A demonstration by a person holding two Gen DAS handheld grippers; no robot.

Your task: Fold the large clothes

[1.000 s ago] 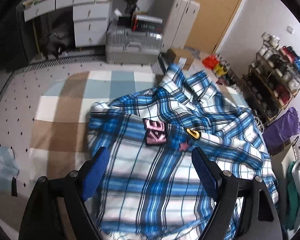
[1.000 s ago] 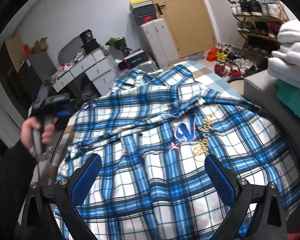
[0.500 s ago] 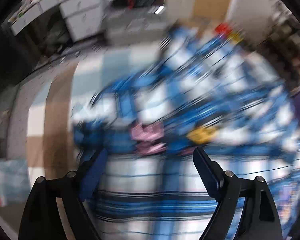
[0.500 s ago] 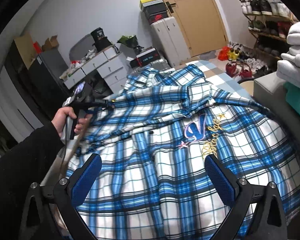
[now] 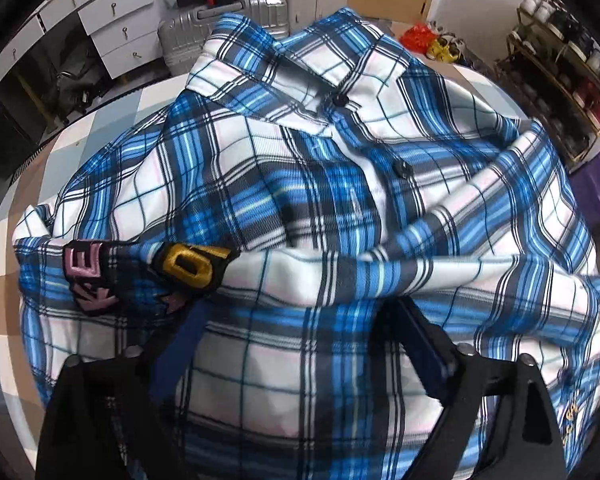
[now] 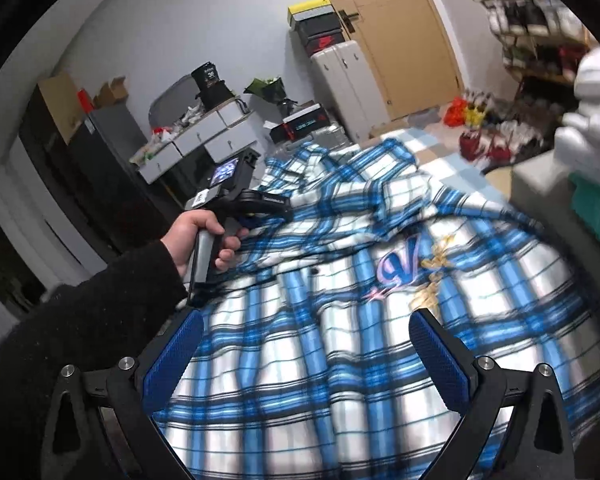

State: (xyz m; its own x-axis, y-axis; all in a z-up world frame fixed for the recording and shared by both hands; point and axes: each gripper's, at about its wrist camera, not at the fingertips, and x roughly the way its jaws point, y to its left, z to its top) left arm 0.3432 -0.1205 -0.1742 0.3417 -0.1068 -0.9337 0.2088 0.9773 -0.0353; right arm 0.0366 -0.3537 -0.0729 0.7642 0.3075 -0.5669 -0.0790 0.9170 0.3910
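Item: plaid shirt (image 6: 340, 340), spread on checked surface (image 5: 100, 120). Left claw (image 5: 300, 344) low on near fabric, jaws fairly wide, grip unclear. Right claw (image 6: 304, 356) wide, empty. Risk: thick fold slips, bunches.

The blue plaid shirt (image 5: 320, 184) fills the frame, its collar at upper centre. The left gripper (image 5: 296, 344), jaws apart, has cloth lying between them at the bottom.
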